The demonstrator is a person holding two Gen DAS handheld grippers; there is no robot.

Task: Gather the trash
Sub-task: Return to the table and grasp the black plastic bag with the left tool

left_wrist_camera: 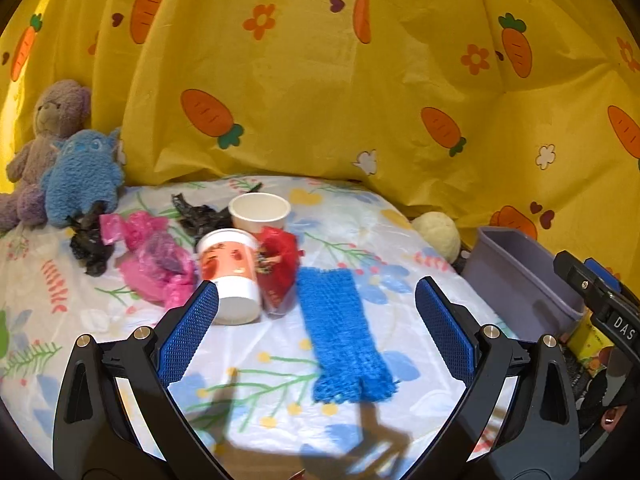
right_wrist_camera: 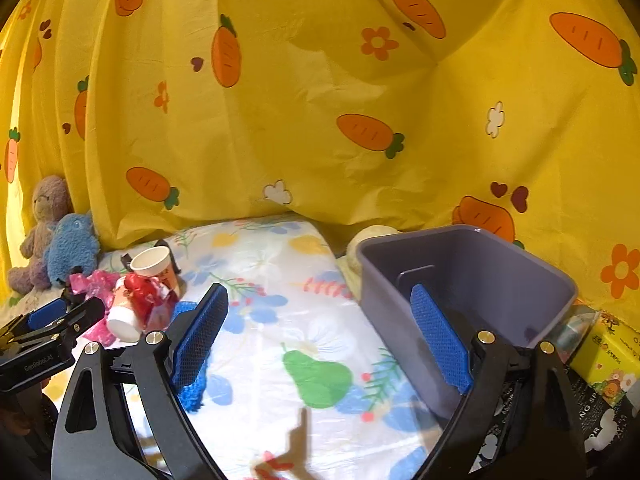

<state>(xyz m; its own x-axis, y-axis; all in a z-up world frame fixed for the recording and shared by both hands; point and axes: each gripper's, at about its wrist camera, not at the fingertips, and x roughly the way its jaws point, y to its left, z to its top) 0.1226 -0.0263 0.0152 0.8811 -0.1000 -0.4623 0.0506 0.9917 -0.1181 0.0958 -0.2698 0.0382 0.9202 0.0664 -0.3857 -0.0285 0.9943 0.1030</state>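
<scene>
On the floral sheet lie a tipped printed paper cup [left_wrist_camera: 230,276], an upright white paper cup [left_wrist_camera: 260,210], a red wrapper [left_wrist_camera: 278,270], pink plastic bags [left_wrist_camera: 154,258], black scraps [left_wrist_camera: 90,246] and a blue foam net [left_wrist_camera: 344,336]. My left gripper [left_wrist_camera: 316,332] is open and empty, hovering just before the tipped cup and net. My right gripper [right_wrist_camera: 320,340] is open and empty, its right finger in front of the grey bin [right_wrist_camera: 472,280]. The trash pile [right_wrist_camera: 140,300] shows at left in the right wrist view. The bin also shows in the left wrist view [left_wrist_camera: 520,276].
A purple teddy [left_wrist_camera: 44,148] and a blue plush [left_wrist_camera: 82,178] sit at the back left. A yellow carrot-print curtain [left_wrist_camera: 320,80] hangs behind. A cream ball [left_wrist_camera: 438,236] lies by the bin. A yellow box [right_wrist_camera: 608,360] stands right of the bin.
</scene>
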